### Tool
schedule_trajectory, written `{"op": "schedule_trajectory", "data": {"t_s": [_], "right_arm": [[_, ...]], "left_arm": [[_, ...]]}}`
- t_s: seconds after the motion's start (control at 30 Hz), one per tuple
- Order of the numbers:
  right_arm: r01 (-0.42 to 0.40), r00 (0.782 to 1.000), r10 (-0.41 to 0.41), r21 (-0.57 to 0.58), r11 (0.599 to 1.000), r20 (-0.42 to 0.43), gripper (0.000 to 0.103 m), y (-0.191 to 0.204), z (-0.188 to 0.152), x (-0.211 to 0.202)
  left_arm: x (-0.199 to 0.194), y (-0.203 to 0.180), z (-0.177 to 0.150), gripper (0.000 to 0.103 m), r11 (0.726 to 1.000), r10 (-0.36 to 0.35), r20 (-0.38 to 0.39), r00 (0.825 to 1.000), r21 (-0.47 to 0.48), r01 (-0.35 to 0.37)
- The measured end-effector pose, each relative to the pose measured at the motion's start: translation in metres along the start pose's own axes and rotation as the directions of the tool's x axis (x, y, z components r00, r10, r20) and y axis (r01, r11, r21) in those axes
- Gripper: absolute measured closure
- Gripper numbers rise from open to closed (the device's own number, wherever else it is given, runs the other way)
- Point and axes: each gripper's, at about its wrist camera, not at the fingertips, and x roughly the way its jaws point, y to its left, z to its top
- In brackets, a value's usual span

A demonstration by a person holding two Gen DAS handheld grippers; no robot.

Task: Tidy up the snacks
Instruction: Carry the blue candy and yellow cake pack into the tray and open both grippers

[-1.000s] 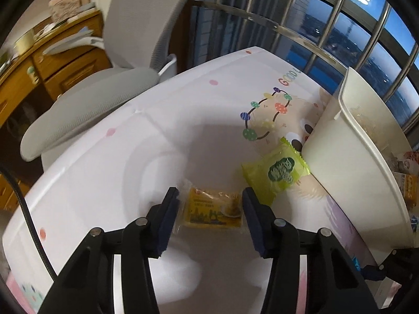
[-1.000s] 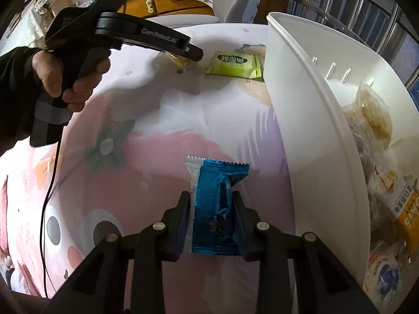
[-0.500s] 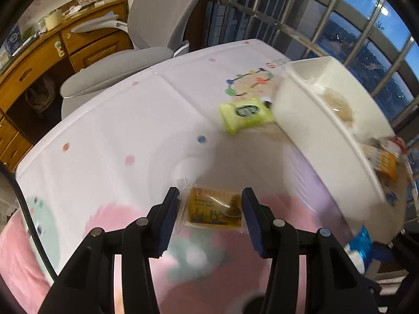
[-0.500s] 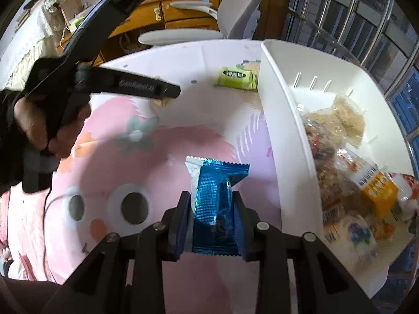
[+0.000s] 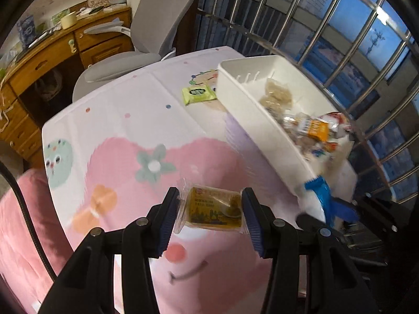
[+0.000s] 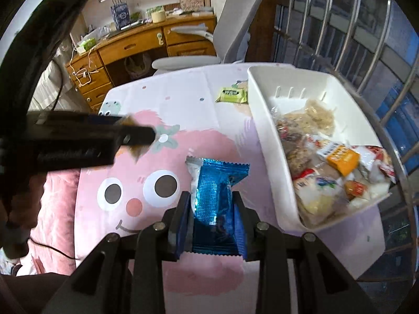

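Left gripper [image 5: 210,213]: clamped on a yellow snack packet [image 5: 215,208], blue pads pressing both ends of its clear wrapper; packet held in the air over the pink part of the cartoon tablecloth [image 5: 125,120].
Right gripper [image 6: 211,218]: closed narrowly on a blue foil snack packet [image 6: 217,183], lifted clear of the cloth, just left of the white bin [image 6: 264,120].
Change, left view: a second earlier the yellow packet lay low on the white far part of the cloth beside the bin; since then raised and carried toward the near pink area, bin interior now visible from above.
Change, right view: blue packet raised higher than before, grip unchanged; bin contents more fully in sight.
Green snack packet [image 6: 232,94]: unmoved, flat on the cloth, touching the bin's far-left corner.
Bin contents: mixed wrapped snacks piled toward the near end; an orange-labelled pack [image 6: 341,157] on top.
Writing: print on the yellow, green and orange packs too small and blurred to read.
Background: wooden desk [image 6: 136,49], grey office chair [image 5: 146,34], barred window [image 5: 353,39].
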Motion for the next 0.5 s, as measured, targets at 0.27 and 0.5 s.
{"op": "schedule_trajectory", "data": {"t_s": [0.27, 0.5], "right_arm": [[0.023, 0.997, -0.024, 0.006, 1.0, 0.074, 0.072, -0.012, -0.016, -0.055], [0.009, 0.995, -0.006, -0.029, 1.0, 0.098, 0.072, -0.054, -0.019, -0.081]], "left_arm": [[-0.061, -0.044, -0.02, 0.055, 0.998, 0.017, 0.109, 0.994, -0.067, -0.009], [-0.078, -0.091, -0.018, 0.055, 0.995, 0.04, 0.149, 0.988, -0.099, -0.025]]}}
